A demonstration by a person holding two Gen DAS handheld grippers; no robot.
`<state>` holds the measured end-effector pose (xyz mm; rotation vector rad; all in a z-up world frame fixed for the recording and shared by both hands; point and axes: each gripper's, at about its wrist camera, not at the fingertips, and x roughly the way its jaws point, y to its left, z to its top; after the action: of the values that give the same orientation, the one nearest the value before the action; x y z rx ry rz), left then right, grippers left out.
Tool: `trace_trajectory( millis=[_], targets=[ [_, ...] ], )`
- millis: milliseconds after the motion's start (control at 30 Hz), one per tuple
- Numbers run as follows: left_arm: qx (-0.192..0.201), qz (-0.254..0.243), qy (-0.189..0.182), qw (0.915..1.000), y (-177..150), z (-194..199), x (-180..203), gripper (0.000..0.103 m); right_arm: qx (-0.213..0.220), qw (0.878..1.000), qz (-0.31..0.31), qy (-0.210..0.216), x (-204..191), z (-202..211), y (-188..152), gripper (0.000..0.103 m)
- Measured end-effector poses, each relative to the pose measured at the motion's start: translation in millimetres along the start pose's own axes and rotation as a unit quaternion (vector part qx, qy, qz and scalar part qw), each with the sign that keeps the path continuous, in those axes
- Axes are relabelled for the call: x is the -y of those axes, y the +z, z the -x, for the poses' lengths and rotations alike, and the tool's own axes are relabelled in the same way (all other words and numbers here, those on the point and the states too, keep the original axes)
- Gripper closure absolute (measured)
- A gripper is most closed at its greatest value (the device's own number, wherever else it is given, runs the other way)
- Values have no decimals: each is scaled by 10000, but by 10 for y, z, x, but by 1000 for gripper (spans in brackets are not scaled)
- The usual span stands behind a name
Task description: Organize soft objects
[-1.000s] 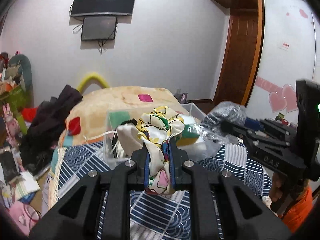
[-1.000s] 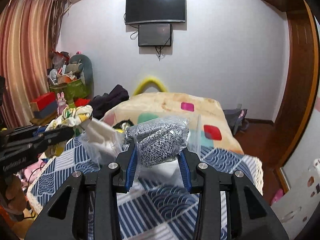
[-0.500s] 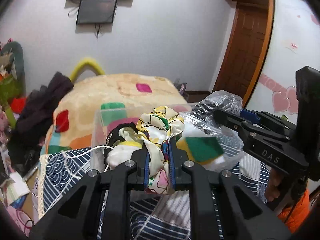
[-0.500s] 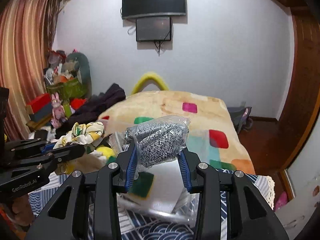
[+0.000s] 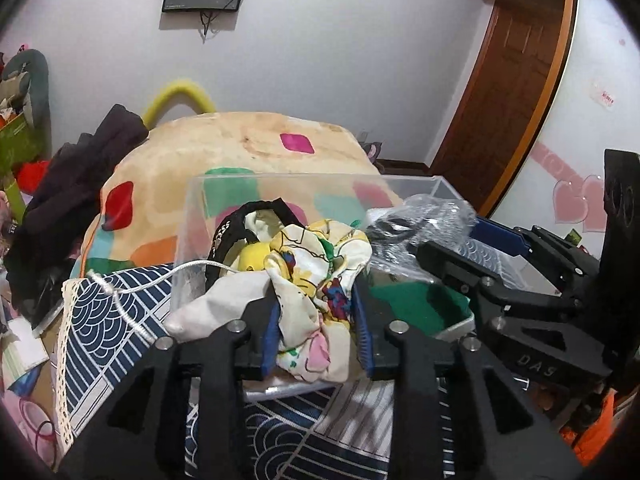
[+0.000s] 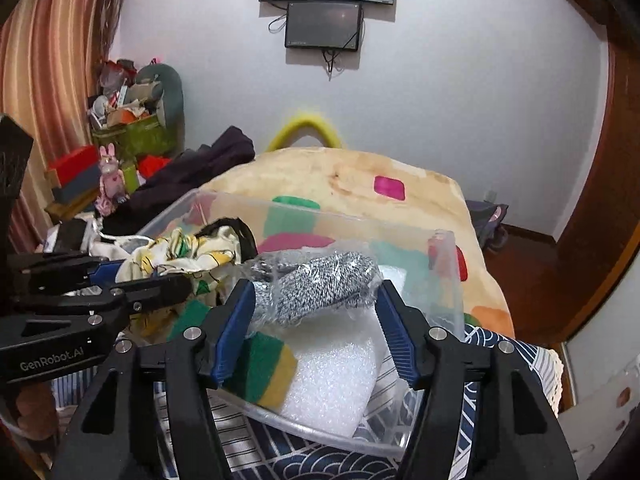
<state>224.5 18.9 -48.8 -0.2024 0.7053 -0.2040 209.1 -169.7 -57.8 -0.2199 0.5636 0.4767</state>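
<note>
My left gripper (image 5: 316, 328) holds a yellow patterned cloth (image 5: 316, 276) loosely between its jaws, over the near left part of a clear plastic bin (image 5: 192, 216). My right gripper (image 6: 316, 320) has a grey knitted item in a clear bag (image 6: 328, 284) between its wide jaws, over the bin (image 6: 444, 280). In the bin lie a white foam sheet (image 6: 332, 368), a green and yellow sponge (image 6: 264, 364), a beige pouch (image 5: 216, 304) with a cord and a black band (image 5: 240, 216). The right gripper (image 5: 460, 256) shows at the right of the left wrist view.
The bin stands on a blue and white patterned cloth (image 5: 120, 304) in front of a beige blanket with coloured patches (image 5: 240, 148). Dark clothes (image 5: 72, 184) lie at the left. A wooden door (image 5: 504, 92) stands at the right, a wall screen (image 6: 324, 24) above.
Both grippers have moved forward and down over the bin. Their jaws have widened: the cloth and the bagged knit now sit looser between them, lower into the bin.
</note>
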Motion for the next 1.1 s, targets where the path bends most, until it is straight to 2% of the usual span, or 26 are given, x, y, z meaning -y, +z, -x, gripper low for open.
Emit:
trace_trajectory(
  millis=[233, 367, 600, 667, 733, 900, 967, 1100],
  targets=[
    [353, -151, 101, 9992, 32, 358, 122, 65, 382, 9992, -137, 33, 45, 351, 85, 38],
    [636, -206, 144, 9977, 41, 618, 183, 54, 611, 9980, -150, 65, 6, 553, 126, 37],
    [971, -358, 145, 9945, -12, 1111, 281, 53, 1125, 9935, -178, 71, -58, 978, 149, 33],
    [1144, -415, 190, 9924, -41, 1265, 311, 42, 1275, 9916, -180, 86, -88, 1107, 147, 26],
    [1342, -470, 209, 9896, -85, 1438, 359, 36, 1412, 9897, -212, 76, -108, 1193, 132, 21],
    [1588, -625, 158, 9852, -179, 1736, 455, 27, 1660, 9854, -349, 159, -155, 1399, 25, 19],
    [1730, -653, 161, 9826, -233, 1834, 490, 20, 1716, 9841, -410, 180, -158, 1442, -17, 13],
    [1905, -742, 253, 9786, -324, 1952, 568, 14, 1797, 9821, -536, 158, -165, 1499, -94, 9]
  ],
)
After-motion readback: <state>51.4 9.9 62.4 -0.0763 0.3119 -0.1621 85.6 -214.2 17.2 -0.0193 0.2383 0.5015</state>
